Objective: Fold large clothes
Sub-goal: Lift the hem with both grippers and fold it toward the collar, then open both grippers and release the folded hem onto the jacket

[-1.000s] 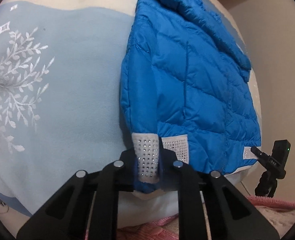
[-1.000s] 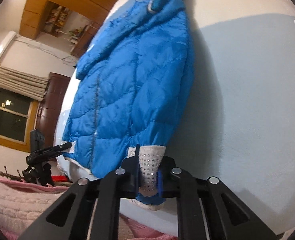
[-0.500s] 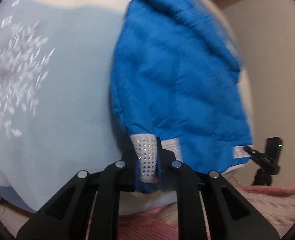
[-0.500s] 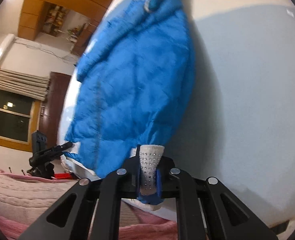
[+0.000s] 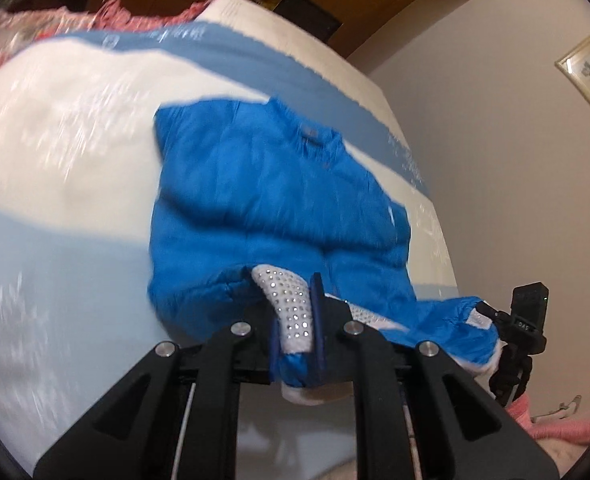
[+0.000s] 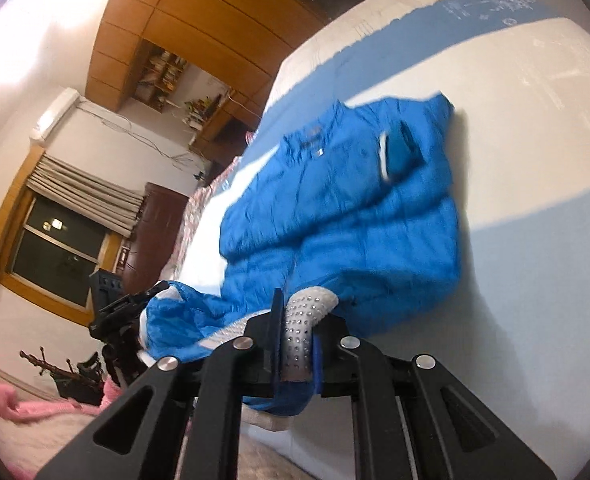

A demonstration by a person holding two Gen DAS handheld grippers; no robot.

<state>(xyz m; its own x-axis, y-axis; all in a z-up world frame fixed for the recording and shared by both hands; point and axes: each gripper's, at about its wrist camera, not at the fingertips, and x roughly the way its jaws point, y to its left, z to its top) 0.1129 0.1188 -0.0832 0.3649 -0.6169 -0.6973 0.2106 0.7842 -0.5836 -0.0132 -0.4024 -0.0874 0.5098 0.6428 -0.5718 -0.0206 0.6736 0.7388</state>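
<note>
We see left hand-held gripper (image 5: pixel 295 320) clamped on the jacket (image 5: pixel 271 196) hem's studded white band | right hand-held gripper (image 6: pixel 297 340) clamped on the same hem at its other corner | jacket's near edge lifted off the bed (image 6: pixel 535 280), collar end lying on the bed | frames motion-blurred

We see our left gripper (image 5: pixel 297 320), black plastic arms shaped like a fan, long holes cut in them, round shiny silver screws, dark blue flat fingers (image 5: pixel 318 320), thin metal rods underneath, our right gripper (image 6: pixel 295 340) looks the same
</note>
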